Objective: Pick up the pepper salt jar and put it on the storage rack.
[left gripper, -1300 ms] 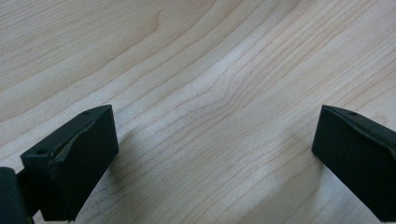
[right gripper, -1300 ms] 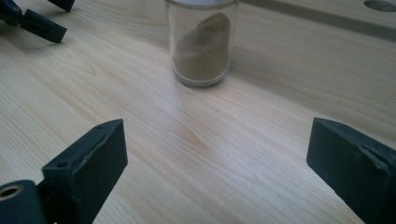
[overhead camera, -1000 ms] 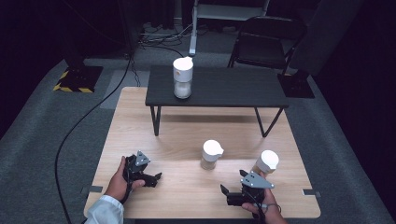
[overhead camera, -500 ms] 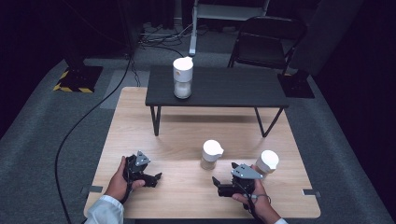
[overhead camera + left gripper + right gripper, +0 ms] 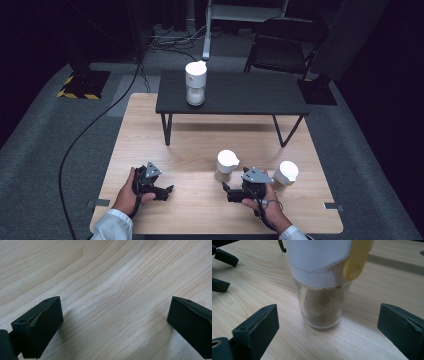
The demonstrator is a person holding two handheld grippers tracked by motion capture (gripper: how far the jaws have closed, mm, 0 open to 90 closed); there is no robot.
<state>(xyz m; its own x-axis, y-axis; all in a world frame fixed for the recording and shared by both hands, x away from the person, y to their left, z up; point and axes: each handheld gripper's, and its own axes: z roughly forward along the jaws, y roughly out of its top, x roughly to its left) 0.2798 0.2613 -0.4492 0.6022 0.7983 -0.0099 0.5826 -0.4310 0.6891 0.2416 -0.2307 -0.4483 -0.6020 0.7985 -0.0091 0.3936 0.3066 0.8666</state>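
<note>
The right gripper (image 5: 325,330) sits with jaws spread wide, nothing clamped, and they have just been opening a touch more. Right ahead, between the jaw tips but untouched, stands the clear glass jar with a white cap and tan powder (image 5: 322,292), upright, long axis vertical, a yellow tab hanging off its cap. Since a second ago this gripper has slid left, away from the second white-capped jar (image 5: 286,173). The left gripper (image 5: 112,322) rests released over pale, grained wooden table (image 5: 107,277), unmoved.
</note>
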